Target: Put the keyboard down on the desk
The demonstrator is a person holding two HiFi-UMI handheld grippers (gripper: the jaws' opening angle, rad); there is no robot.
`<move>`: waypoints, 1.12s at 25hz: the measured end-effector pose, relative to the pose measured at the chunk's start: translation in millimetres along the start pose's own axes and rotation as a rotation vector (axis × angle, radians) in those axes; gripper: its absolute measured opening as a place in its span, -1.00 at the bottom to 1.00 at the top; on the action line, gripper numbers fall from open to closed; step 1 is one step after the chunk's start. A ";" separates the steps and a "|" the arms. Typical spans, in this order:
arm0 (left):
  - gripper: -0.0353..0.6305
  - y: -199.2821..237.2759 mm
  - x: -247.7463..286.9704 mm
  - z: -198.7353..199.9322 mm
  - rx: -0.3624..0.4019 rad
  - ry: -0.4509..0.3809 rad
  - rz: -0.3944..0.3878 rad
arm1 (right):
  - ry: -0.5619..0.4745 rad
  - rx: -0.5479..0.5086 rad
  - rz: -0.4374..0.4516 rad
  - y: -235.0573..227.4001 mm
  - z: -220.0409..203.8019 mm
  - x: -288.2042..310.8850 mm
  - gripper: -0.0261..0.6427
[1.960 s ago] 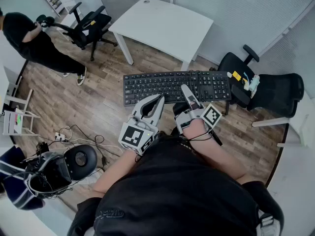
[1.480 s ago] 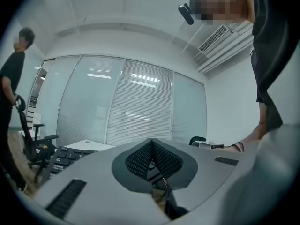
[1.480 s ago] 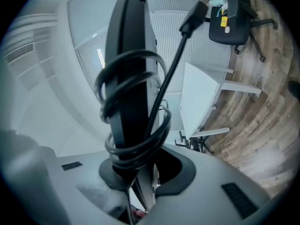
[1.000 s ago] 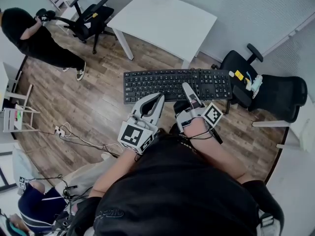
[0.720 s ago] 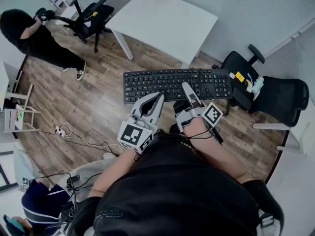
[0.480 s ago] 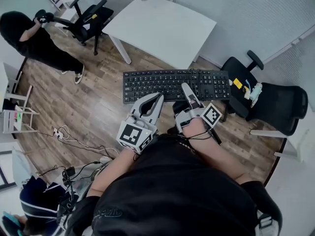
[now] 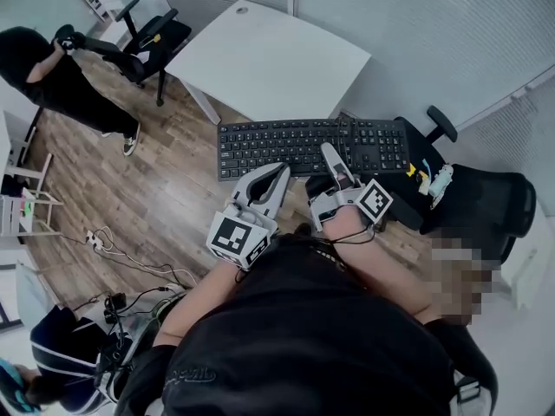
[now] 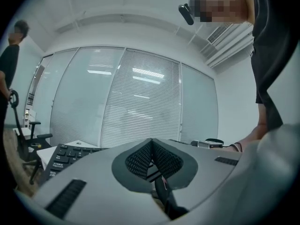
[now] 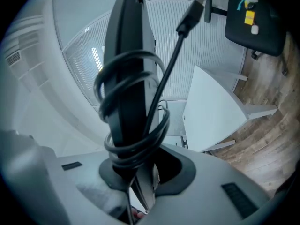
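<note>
Though the head view hides it, a cable (image 9: 169, 62) wraps the keyboard (image 9: 125, 36)

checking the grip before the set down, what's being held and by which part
The flat black keyboard, by its near long edge, in the right gripper; left gripper shut, empty.

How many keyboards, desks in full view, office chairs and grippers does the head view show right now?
keyboard: 1
desk: 1
office chairs: 2
grippers: 2, the left gripper and the right gripper
Total: 6
</note>
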State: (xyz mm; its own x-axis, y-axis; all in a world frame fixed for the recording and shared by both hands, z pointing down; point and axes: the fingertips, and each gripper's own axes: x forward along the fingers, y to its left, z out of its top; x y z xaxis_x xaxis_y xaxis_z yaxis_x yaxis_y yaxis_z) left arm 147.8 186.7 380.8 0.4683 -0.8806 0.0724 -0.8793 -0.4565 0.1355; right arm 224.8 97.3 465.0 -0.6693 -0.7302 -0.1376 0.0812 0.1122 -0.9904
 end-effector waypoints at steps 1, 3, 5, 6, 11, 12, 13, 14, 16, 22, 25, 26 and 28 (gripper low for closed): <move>-0.85 2.3 1.2 0.7 -0.003 0.001 0.003 | 0.000 0.009 -0.002 -0.8 0.2 1.6 -0.66; -0.85 5.8 4.0 1.3 -0.008 0.003 0.012 | 0.006 0.021 -0.006 -3.5 0.7 4.6 -0.66; -0.85 8.1 9.5 0.5 -0.012 0.011 0.015 | 0.013 0.027 -0.010 -6.6 3.6 9.0 -0.66; -0.85 9.0 12.9 0.0 -0.011 0.017 0.015 | 0.014 0.030 -0.013 -7.9 5.6 11.2 -0.66; -0.85 19.2 26.3 -0.3 -0.008 0.031 0.008 | 0.013 0.039 -0.020 -13.9 10.7 22.6 -0.66; -0.85 21.8 28.7 0.3 -0.011 0.030 0.005 | 0.011 0.042 -0.027 -15.9 11.4 24.7 -0.66; -0.85 23.9 31.4 1.1 -0.012 0.030 0.002 | 0.010 0.043 -0.033 -17.5 12.5 26.5 -0.66; -0.85 25.9 34.5 2.0 -0.011 0.030 -0.003 | 0.007 0.042 -0.036 -18.3 14.3 28.7 -0.66; -0.85 30.6 40.5 3.6 -0.009 0.031 -0.010 | 0.000 0.035 -0.035 -18.0 18.5 35.0 -0.66; -0.85 55.3 47.5 4.3 -0.010 0.035 -0.024 | -0.014 0.031 -0.047 -24.7 16.9 58.8 -0.66; -0.85 68.4 51.2 3.4 -0.005 0.040 -0.034 | -0.024 0.031 -0.057 -31.5 16.3 71.9 -0.66; -0.85 73.4 52.5 2.7 -0.004 0.042 -0.038 | -0.029 0.031 -0.058 -33.2 16.6 77.0 -0.66; -0.85 85.6 54.0 0.8 -0.010 0.049 -0.046 | -0.043 0.030 -0.063 -37.1 16.4 87.4 -0.66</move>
State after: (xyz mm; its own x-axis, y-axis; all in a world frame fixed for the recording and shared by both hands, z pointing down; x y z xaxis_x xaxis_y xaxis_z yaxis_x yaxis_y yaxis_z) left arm 97.8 99.9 395.5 0.5121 -0.8513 0.1139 -0.8560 -0.4948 0.1499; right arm 175.4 18.2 489.5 -0.6415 -0.7634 -0.0748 0.0626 0.0451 -0.9970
